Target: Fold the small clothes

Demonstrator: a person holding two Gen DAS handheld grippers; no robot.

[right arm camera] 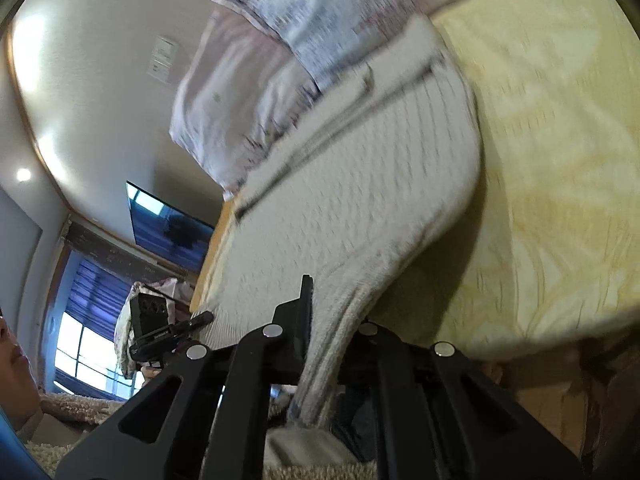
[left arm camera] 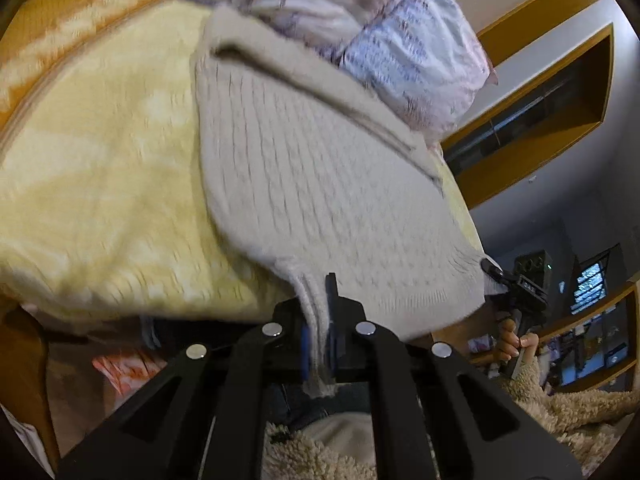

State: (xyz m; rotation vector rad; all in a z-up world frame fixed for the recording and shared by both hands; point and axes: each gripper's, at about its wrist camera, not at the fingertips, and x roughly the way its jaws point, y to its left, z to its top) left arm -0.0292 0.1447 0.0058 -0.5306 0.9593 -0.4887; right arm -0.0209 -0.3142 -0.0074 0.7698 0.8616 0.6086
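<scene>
Step in hand: both lower corners of one knit sweater taken up, ready for the first fold.

Sweater: one, cream, ribbed hem, lying flat on the bed's yellow blanket with its near hem at the bed edge and its far end against the pillows.

Claws: two. Left claw closed on one hem corner, knit bunched between its blue pads. Right claw closed on the other hem corner, a strip of ribbing trailing down through its jaws. Each claw shows in the other's view at the opposite end of the hem.

Pillows: at least two, pale, printed, stacked at the head of the bed; exact count unclear.

Blanket: one.

Next move, as judged: lift both corners together, keep the hem taut and level between the claws, carry it over toward the collar end, and lay it down square. Uneven lift would skew the fold; slack would let the middle sag.
</scene>
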